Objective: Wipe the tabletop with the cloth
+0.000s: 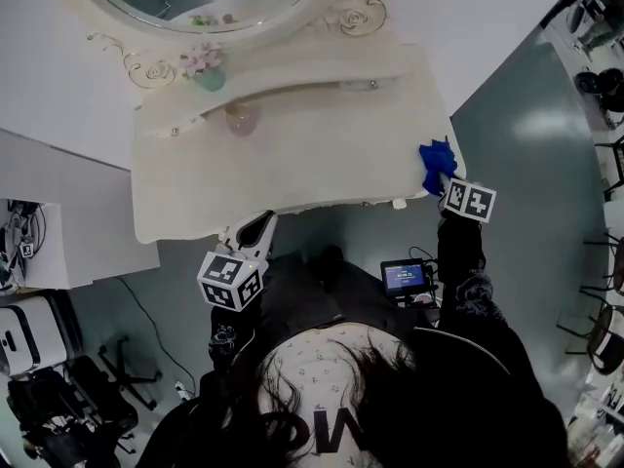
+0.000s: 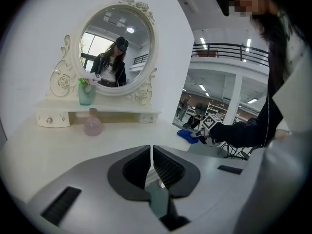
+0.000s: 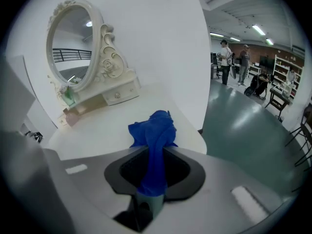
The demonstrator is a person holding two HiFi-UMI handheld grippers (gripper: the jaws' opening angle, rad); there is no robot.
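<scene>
The right gripper (image 3: 155, 165) clamps a soft, crumpled blue cloth (image 3: 153, 130), bunched mid-frame at the rounded edge of the smooth cream tabletop (image 3: 105, 128). The left gripper (image 2: 151, 164), ribbed pads pressed together on nothing, faces the oval scroll-framed mirror (image 2: 117, 52) at upper left.

Showroom-like hall: shelving (image 3: 286, 69), mezzanine railing (image 2: 229, 48), staged dressing table (image 1: 322, 154).
</scene>
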